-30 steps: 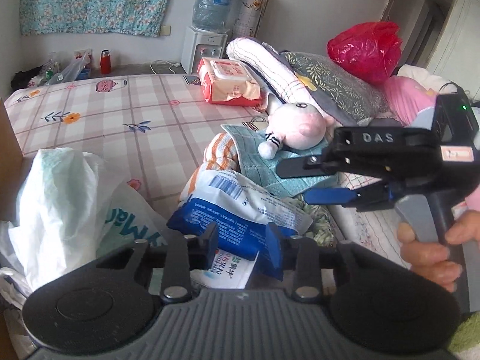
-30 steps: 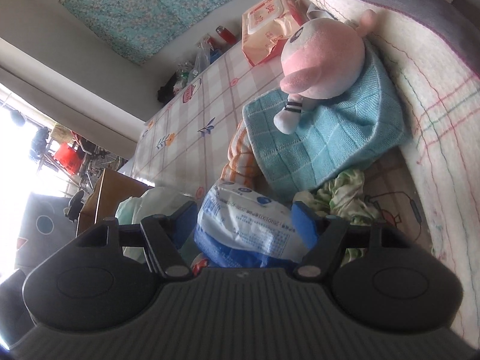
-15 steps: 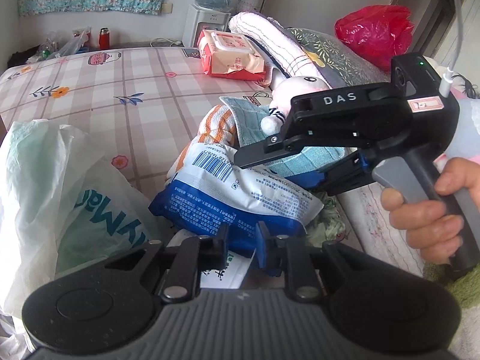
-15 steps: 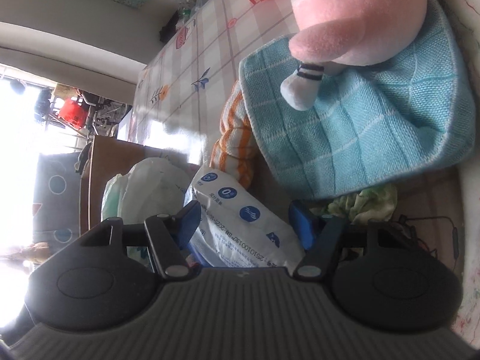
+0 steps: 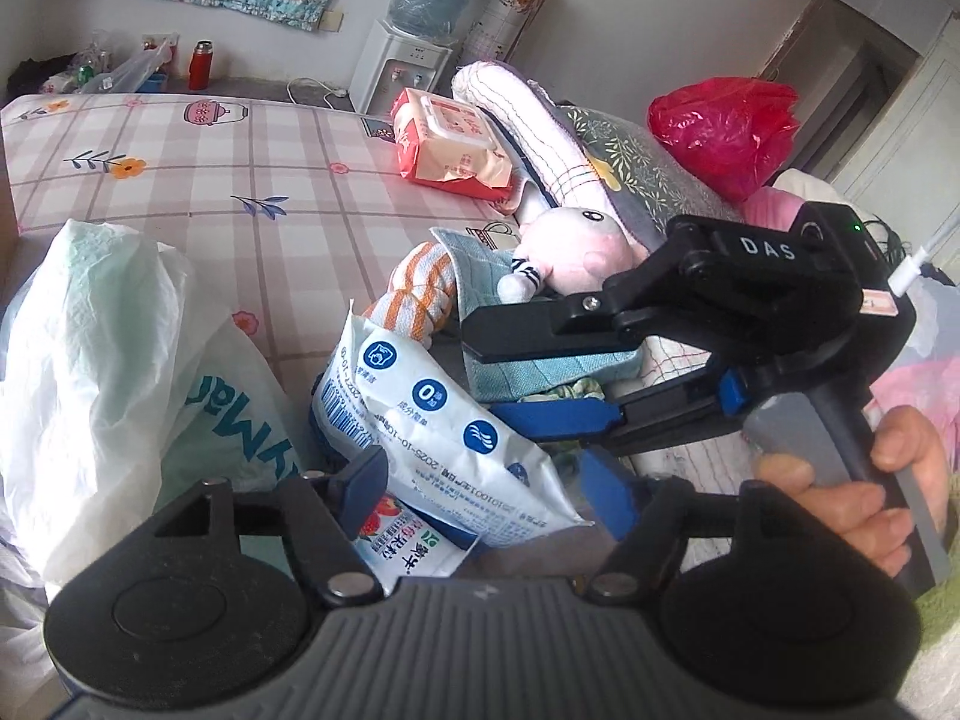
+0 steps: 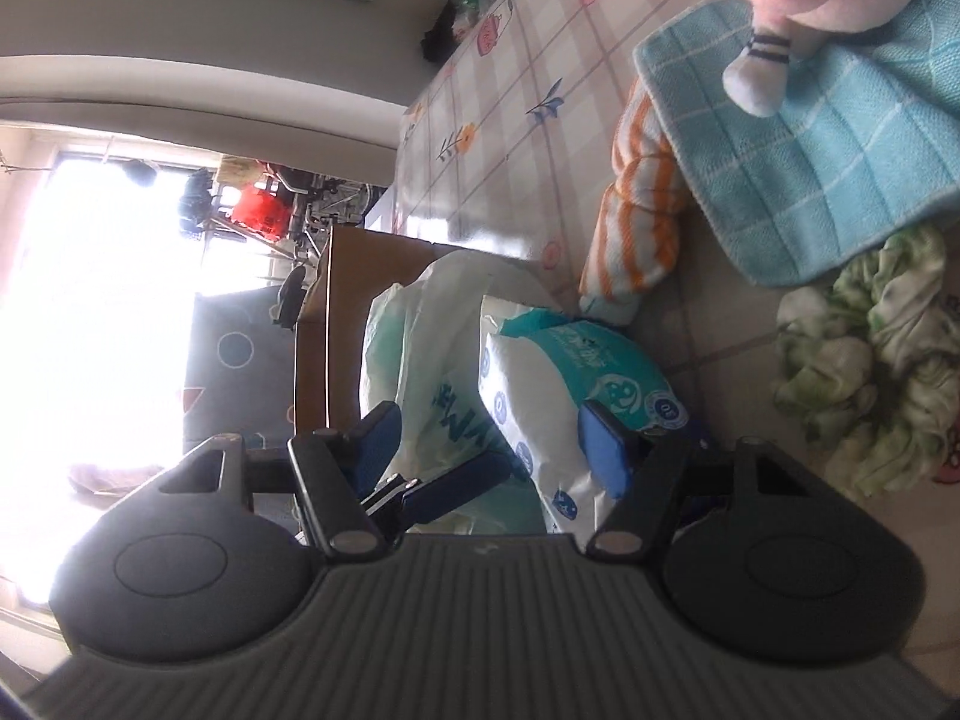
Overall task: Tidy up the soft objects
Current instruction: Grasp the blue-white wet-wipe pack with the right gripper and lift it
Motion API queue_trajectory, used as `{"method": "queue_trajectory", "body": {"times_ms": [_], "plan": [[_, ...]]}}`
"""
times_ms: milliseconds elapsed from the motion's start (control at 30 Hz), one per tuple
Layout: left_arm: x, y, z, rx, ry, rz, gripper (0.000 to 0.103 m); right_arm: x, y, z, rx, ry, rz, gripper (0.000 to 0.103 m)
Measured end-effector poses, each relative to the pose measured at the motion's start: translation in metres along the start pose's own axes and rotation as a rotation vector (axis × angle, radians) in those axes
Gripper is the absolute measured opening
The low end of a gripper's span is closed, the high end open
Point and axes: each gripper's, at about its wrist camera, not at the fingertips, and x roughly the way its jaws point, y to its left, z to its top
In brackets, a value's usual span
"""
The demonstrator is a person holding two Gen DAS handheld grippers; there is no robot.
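We see our left hand-held gripper (image 5: 483, 489) opening, the blue-and-white soft pack (image 5: 432, 420) between its jaws, our right hand-held gripper (image 6: 498, 444) wide open around that pack, white bag (image 5: 102, 324) beside it on the bed (image 5: 180, 180)

Daylight fills the room, soft and even over the checked bedsheet (image 5: 180, 180), with only faint shadows under the piled cloth. In the right wrist view the window (image 6: 108, 300) is blown out to pure white, washing haze over that side and leaving the gripper body (image 6: 480, 612) dark. Both views bow strongly at the edges, with black corners. Near parts look slightly soft; no motion blur shows.
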Motion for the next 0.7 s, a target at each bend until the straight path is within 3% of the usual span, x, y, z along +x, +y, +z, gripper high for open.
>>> {"method": "queue_trajectory", "body": {"times_ms": [267,433,567,700], "plan": [[0.012,0.004,-0.001,-0.038,0.028,0.086,0.066,0.013,-0.016,-0.005,0.098,0.029,0.124,0.066],[0.014,0.007,-0.001,-0.032,0.016,0.085,0.064,0.011,-0.024,-0.003,0.123,0.029,0.151,0.066],[0.013,0.009,-0.001,-0.036,0.023,0.084,0.063,0.005,-0.027,0.005,0.088,-0.02,0.089,0.067],[0.014,0.012,0.0,-0.046,0.035,0.08,0.063,0.016,-0.034,0.018,0.062,-0.033,-0.029,0.067]]}}
